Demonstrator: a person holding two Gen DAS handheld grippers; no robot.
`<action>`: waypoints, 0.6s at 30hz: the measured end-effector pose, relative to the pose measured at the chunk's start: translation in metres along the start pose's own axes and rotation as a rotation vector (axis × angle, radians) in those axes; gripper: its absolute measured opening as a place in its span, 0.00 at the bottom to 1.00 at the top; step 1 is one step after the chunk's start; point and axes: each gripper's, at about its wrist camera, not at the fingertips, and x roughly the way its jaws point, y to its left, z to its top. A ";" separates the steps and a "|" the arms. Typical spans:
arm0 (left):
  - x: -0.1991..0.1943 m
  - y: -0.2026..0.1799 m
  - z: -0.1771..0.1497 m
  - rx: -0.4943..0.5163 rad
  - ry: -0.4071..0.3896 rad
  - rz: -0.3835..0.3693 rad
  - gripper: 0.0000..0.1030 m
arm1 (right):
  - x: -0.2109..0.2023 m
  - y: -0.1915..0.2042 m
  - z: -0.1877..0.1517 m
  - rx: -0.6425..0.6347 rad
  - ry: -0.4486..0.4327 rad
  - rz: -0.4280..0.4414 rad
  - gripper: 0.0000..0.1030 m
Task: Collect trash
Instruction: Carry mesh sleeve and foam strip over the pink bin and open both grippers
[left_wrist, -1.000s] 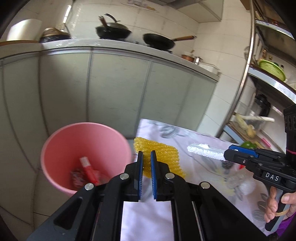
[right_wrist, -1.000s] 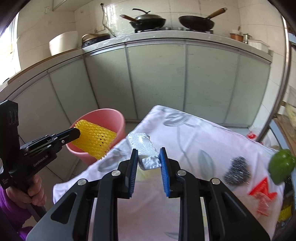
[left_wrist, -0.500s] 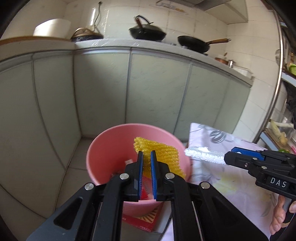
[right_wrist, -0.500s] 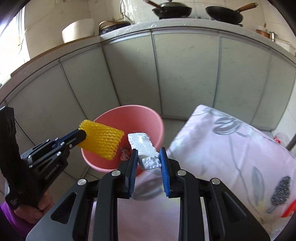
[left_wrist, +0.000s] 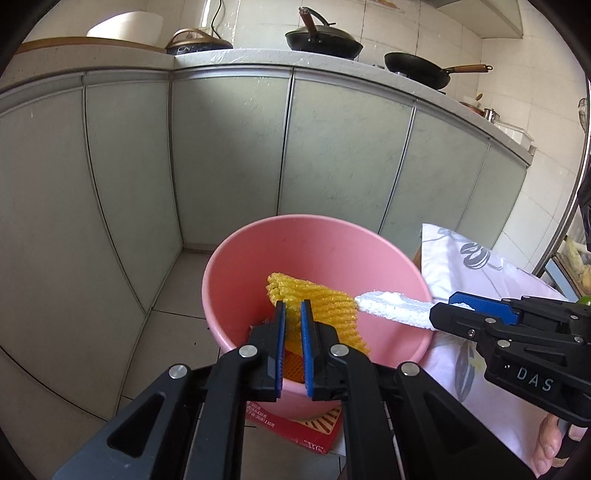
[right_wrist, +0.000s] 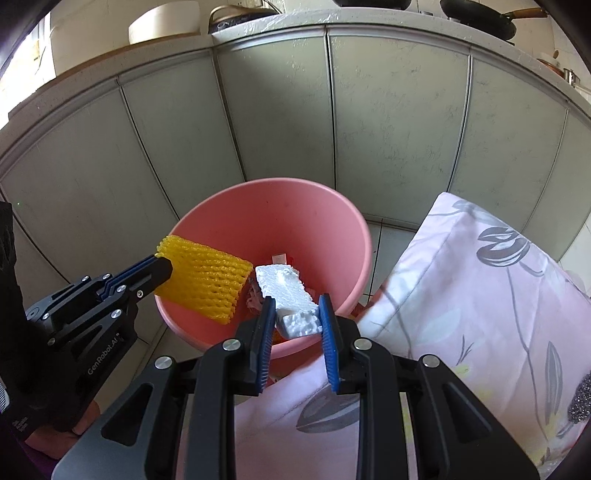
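A pink trash bucket stands on the floor beside the table. My left gripper is shut on a yellow foam fruit net and holds it over the bucket's opening. My right gripper is shut on a white foam piece and holds it over the bucket's near right rim. Other wrappers lie at the bucket's bottom.
Grey-green cabinet doors stand behind the bucket, with pans on the counter above. A table with a floral pink cloth is to the right, with a steel scrubber on it. A red box lies under the bucket.
Both grippers have moved left from over the table to over the bucket, each still holding its piece. The bucket now fills the middle of both views.
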 end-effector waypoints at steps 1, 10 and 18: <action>0.001 0.000 0.000 0.000 0.002 0.001 0.07 | 0.002 0.001 0.000 0.001 0.004 -0.002 0.24; 0.008 0.001 -0.007 0.005 0.033 0.017 0.08 | 0.016 0.012 0.003 -0.016 0.019 -0.019 0.24; 0.011 -0.001 -0.010 0.005 0.053 0.015 0.09 | 0.021 0.010 0.002 0.013 0.030 -0.016 0.24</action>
